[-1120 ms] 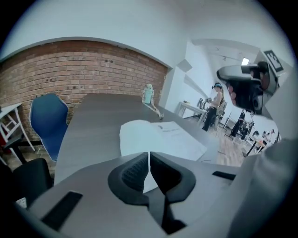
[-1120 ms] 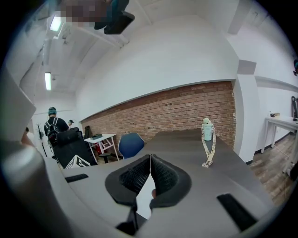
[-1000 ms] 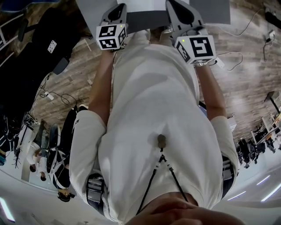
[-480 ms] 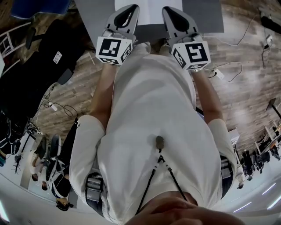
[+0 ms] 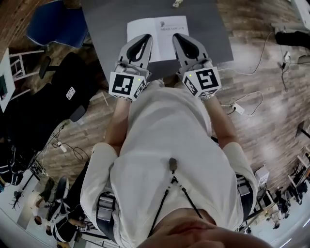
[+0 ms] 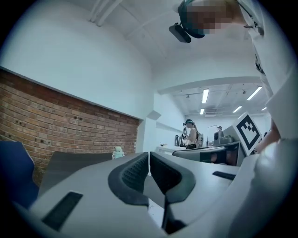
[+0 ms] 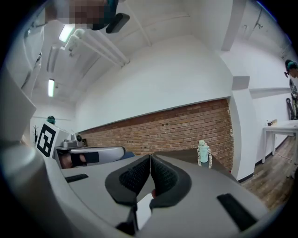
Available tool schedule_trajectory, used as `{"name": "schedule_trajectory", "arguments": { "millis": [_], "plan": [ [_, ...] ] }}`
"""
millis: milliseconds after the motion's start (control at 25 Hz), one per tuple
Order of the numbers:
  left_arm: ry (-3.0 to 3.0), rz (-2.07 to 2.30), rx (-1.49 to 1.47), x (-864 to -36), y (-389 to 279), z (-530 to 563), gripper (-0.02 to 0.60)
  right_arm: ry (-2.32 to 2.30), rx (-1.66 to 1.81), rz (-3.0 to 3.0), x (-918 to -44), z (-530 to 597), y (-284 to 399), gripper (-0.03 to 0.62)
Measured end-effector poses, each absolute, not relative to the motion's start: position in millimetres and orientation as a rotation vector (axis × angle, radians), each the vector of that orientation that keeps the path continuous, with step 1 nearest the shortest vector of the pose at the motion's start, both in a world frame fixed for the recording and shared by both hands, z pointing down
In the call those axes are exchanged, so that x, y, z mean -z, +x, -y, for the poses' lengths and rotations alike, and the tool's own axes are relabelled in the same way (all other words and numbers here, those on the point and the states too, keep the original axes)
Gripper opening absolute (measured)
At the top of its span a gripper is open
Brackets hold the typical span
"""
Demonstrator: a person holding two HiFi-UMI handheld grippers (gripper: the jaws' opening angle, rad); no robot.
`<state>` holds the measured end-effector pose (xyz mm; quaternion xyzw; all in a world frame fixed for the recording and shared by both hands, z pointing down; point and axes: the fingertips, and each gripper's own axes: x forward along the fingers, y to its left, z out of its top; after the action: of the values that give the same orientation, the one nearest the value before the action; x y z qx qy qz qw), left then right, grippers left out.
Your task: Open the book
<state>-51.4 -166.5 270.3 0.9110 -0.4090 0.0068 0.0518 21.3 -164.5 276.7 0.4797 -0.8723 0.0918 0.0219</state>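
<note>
A thin white book [image 5: 157, 34] lies closed on the dark grey table [image 5: 106, 24], printed cover up. My left gripper [image 5: 143, 40] hangs above its near left edge, jaws shut with nothing between them. My right gripper [image 5: 180, 39] is held over the near right edge, also shut and empty. In the left gripper view the left gripper [image 6: 149, 160] has its ribbed pads pressed together and points level across the table. The right gripper view shows the right gripper [image 7: 150, 162] the same way. Neither touches the book.
A small pale bottle [image 7: 203, 153] stands at the table's far edge and also appears as the bottle [image 5: 178, 4] in the head view. A blue chair [image 5: 51, 26] and a black chair [image 5: 43, 97] stand at left. Cables [image 5: 242, 104] lie on the wood floor at right.
Both grippers have risen and come level, the left one more. The head view has shifted, so more of the table and the whole book now show.
</note>
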Motion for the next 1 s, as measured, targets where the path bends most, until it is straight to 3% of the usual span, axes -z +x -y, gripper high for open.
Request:
{"name": "schedule_trajectory", "arguments": {
  "millis": [1000],
  "plan": [
    [2.844, 1.287, 0.073, -179, -6, 158, 0.029, 1.501, -0.147, 2.798, -179, 150, 52, 0.037]
  ]
}}
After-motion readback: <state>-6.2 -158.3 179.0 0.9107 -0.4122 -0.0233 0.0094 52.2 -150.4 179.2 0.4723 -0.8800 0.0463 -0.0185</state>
